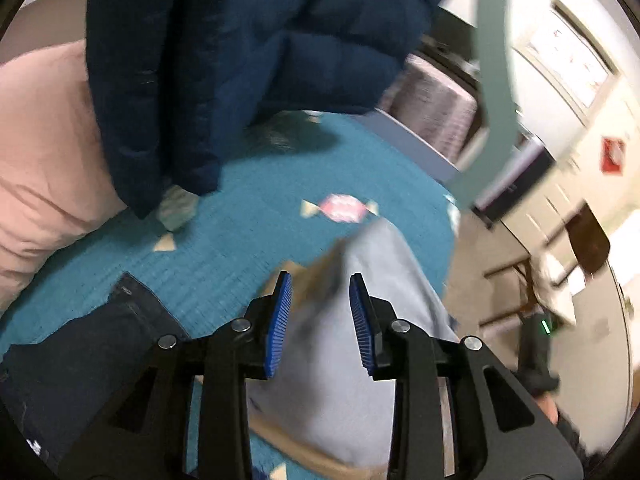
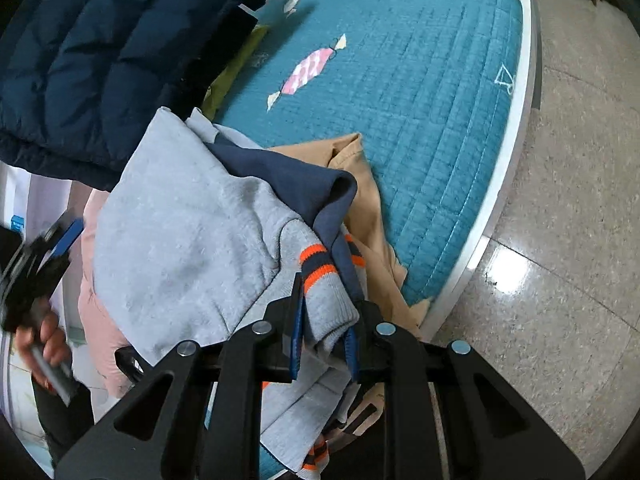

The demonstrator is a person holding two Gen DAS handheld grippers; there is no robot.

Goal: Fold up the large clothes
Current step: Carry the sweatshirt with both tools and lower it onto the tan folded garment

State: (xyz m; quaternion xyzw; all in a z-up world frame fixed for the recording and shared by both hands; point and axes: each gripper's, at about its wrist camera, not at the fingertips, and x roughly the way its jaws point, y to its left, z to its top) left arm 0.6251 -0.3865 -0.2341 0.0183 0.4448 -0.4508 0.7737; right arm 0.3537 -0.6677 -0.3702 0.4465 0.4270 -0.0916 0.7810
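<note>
Sweatshirt [image 2: 188, 240], grey with a navy panel and an orange-striped cuff [image 2: 320, 268], is bunched at the near edge of the bed [image 2: 440, 120], lying partly over a tan garment [image 2: 360, 184]. Teal quilt on the bed; candy print sits beyond the sweatshirt toward the middle.

Right tool [image 2: 324, 332]: clenched on the striped cuff, cloth pinched between both blue pads. Grip looks shallow, mostly on the ribbing.

Left tool [image 1: 320, 320]: released, jaws apart with nothing between the pads; grey cloth lies below and beyond them. View is motion-blurred.

Navy puffer jacket [image 1: 224, 48] hangs above the far side of the sweatshirt; pink bedding [image 1: 44, 152] beside it.

Judgement: step in hand is picking the sweatshirt up to spread it. Second grip should go on the matching cuff or the hem, not mid-body, so the piece opens flat. Take a deep bite past the ribbing. Lift clear of the tan garment before spreading, or it drags along.
</note>
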